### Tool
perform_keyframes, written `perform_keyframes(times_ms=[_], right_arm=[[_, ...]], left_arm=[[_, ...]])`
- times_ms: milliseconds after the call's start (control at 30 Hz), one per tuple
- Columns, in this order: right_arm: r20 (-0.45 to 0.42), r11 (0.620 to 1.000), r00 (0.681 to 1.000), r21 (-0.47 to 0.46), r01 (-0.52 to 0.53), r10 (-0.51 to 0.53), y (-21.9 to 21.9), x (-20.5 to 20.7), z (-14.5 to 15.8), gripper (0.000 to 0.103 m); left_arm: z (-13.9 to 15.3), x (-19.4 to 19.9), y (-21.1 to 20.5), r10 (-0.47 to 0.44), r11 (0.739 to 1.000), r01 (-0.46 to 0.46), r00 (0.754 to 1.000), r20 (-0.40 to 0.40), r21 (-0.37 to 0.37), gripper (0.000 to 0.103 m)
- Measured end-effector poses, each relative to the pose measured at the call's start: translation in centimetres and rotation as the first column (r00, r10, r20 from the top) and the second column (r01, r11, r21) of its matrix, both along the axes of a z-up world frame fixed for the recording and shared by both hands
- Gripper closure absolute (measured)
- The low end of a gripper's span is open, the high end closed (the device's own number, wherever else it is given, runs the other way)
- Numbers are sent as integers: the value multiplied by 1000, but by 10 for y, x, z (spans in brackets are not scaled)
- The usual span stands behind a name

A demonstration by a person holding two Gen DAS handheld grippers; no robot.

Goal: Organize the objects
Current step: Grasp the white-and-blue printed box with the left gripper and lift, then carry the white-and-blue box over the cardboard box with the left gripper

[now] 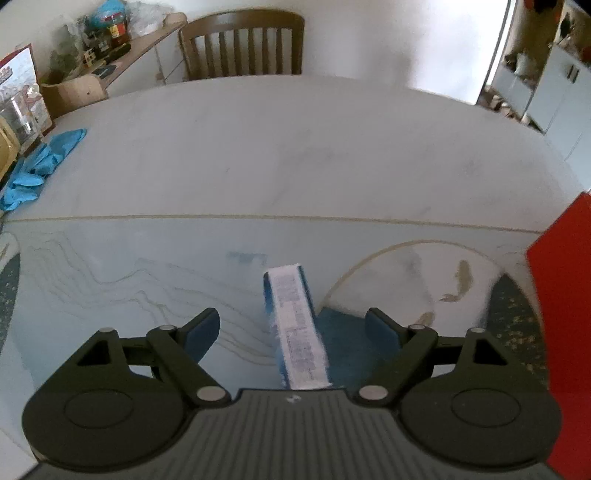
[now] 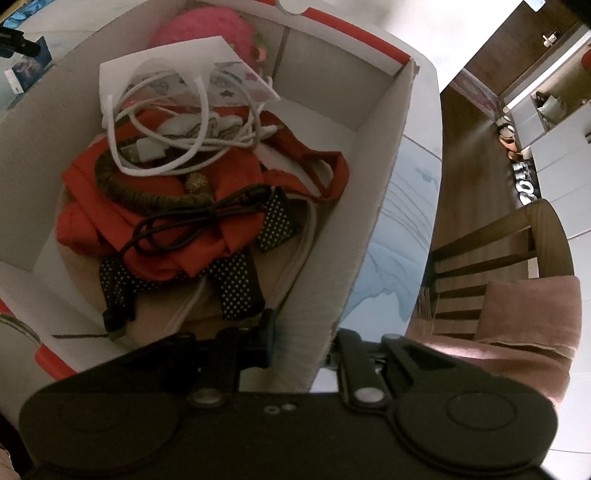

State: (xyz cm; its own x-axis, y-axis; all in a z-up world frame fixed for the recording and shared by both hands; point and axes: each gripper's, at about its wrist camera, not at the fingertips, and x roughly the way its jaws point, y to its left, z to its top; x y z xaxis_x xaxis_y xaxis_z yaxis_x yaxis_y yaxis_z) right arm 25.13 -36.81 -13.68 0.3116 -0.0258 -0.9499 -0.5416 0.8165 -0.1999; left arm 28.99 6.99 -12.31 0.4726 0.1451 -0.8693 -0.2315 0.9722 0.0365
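Box (image 2: 373,206) first: your right gripper (image 2: 295,354) is clamped on its near wall, one finger inside and one outside, so it is steadied on the table (image 1: 258,147). In the left view the same box shows only as a red side at the right edge.

Already inside, as far as you can see: one white cable (image 2: 162,147), one black cable (image 2: 192,225), one red cloth (image 2: 229,177), one dotted black strap or cloth (image 2: 236,288), one brown woven ring (image 2: 147,195), one white card (image 2: 147,62) and one pink soft thing (image 2: 207,27) at the far end. That reads as most of the job done.

Left to do: one carton (image 1: 295,325), blue with a white printed face, lies on the mat straight ahead of your left gripper (image 1: 291,325). The jaws are spread wide to either side of it, with the pads clear of it, so nothing is held yet. A second small blue-and-white item (image 2: 27,72) shows outside the box in the right view; it may be that same carton, I cannot tell.

Blue gloves (image 1: 33,170) lie in a heap at the table's far left; their number is not clear, nor whether they belong to the job.
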Motion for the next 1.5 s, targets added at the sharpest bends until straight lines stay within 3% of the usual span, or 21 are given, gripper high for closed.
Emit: perform_keyframes(times_ms=[67,200,267,400,633,1067,1333,1500], right_arm=[[-1,1000,1000,-1,3,-3,0,0,0,89],[-2,1000,1000,-1,4,-4,0,0,0,89],[-3,1000,1000,-2,4,-4,0,0,0,89],[0,1000,1000,1,7,-7,0,0,0,89],[2,1000,1000,-1,3,-3,1,0,-2,89],[4,1000,1000,-2,-2,2,1,-1,0,89],[8,1000,1000,7,-6,6,0,-1,1,90],[11,1000,1000,12,-9,8,0,-2,1,90]], left_arm=[[-5,3,1,1,1000,-1,1000,-19,-3,38],[-13,5,-1,-7,1000,7,999,-41,4,55],[-14,4,-1,-11,1000,11,999,-44,7,69],[-12,1,-1,-7,1000,7,999,-39,9,77],[-1,-13,-4,-29,999,28,1000,-5,-31,79],[58,-50,-41,-153,986,159,984,91,-60,79],[99,-61,-81,-258,959,273,952,166,-73,79],[122,-65,-115,-350,927,371,911,215,-61,79]])
